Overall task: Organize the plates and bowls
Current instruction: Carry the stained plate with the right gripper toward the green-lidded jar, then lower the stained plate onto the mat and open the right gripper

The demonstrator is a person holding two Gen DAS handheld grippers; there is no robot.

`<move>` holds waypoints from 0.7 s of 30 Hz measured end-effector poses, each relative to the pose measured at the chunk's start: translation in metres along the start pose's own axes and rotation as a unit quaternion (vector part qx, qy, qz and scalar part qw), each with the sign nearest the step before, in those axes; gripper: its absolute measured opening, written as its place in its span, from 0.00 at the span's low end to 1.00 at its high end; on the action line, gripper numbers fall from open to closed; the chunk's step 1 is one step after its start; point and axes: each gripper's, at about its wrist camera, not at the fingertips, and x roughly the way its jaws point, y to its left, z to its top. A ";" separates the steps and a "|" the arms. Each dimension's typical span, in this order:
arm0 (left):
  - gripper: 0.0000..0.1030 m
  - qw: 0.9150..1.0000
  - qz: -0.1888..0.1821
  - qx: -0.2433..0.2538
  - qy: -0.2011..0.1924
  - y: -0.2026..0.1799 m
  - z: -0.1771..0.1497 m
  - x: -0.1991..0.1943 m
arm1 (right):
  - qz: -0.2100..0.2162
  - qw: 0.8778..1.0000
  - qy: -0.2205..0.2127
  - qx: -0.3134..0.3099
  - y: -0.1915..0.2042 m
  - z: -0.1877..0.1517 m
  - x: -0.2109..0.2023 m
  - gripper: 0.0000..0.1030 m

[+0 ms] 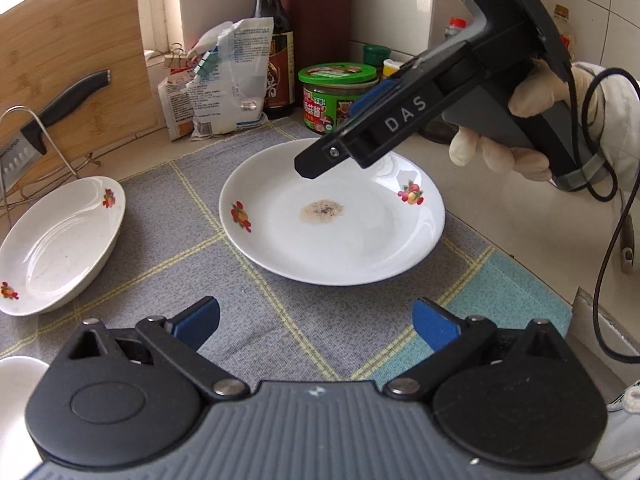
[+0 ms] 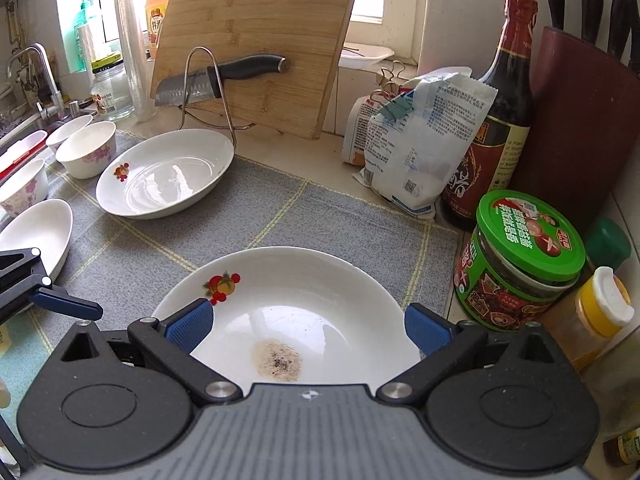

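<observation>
A white plate [image 1: 332,240] with fruit decals and a brown stain at its centre lies on the grey checked mat [image 1: 248,320]. My right gripper [image 1: 330,136] hovers over its far rim, held by a gloved hand, jaws wide open and empty. In the right wrist view the same plate [image 2: 300,280] lies just beneath the open right gripper [image 2: 308,322]. My left gripper [image 1: 316,320] stands open over the mat, short of the plate's near rim. A second deep plate [image 1: 60,244] [image 2: 164,172] rests to the left. Several small floral bowls [image 2: 86,148] stand further left.
A bamboo cutting board [image 2: 256,40] leans at the back with a knife [image 2: 216,76] on a wire rack. Flour bags [image 2: 416,140], a soy sauce bottle [image 2: 504,112], a green-lidded jar [image 2: 524,248] and a knife block [image 2: 568,128] crowd the right. A sink tap [image 2: 36,64] is far left.
</observation>
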 end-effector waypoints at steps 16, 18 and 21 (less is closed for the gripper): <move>0.99 0.999 0.018 -0.013 -0.036 0.044 -0.042 -0.088 | -0.024 0.998 -0.038 0.032 0.112 -0.010 -0.039 1.00; 0.99 0.999 0.024 -0.016 -0.037 0.054 -0.049 -0.098 | -0.025 0.998 -0.036 0.038 0.125 -0.011 -0.037 1.00; 0.99 0.999 0.029 -0.021 -0.039 0.067 -0.060 -0.111 | -0.022 0.998 -0.032 0.042 0.146 -0.012 -0.032 1.00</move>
